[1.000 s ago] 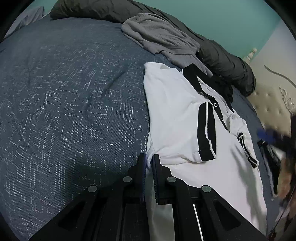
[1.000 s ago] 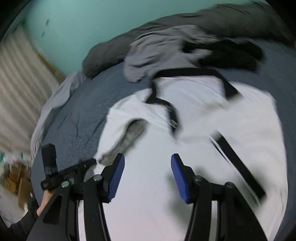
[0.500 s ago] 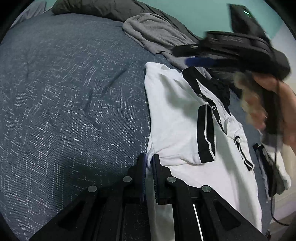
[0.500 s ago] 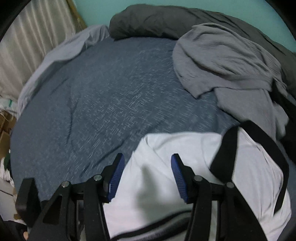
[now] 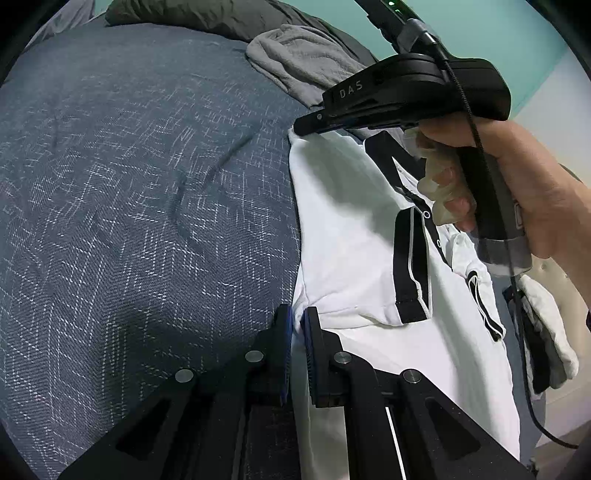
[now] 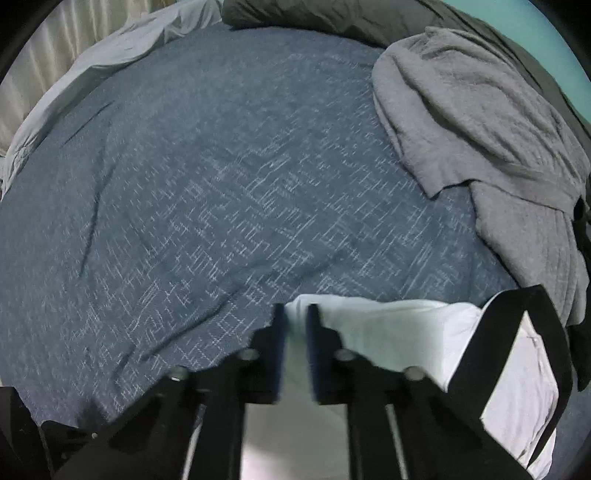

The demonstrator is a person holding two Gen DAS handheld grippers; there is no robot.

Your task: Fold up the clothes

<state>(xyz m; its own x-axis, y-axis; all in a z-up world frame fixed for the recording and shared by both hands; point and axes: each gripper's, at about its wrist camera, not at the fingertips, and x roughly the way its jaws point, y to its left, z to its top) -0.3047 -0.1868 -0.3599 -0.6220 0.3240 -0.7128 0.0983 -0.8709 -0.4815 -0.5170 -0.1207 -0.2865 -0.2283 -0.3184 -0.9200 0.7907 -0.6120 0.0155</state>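
A white polo shirt (image 5: 351,229) with black collar and sleeve trim lies flat on the blue bedspread (image 5: 129,184), one sleeve folded in over the chest. My left gripper (image 5: 297,314) is shut on the shirt's near left edge. A hand (image 5: 517,177) holds my right gripper (image 5: 306,125) at the far shoulder corner. In the right wrist view, my right gripper (image 6: 295,314) has its jaws closing tight on the white shirt (image 6: 388,325) at that corner, with fabric pinched between the pads. The black collar (image 6: 517,314) lies just to the right.
A crumpled grey garment (image 6: 480,122) lies beyond the shirt's collar, with a dark grey duvet (image 5: 203,14) behind it. A pale sheet (image 6: 110,51) bunches at the far left edge. A white and grey item (image 5: 550,332) hangs off the bed's right side.
My right gripper swept from over the shirt's chest to its far shoulder corner, rolled, and went from open to shut on the fabric. The left gripper stayed put, still shut.
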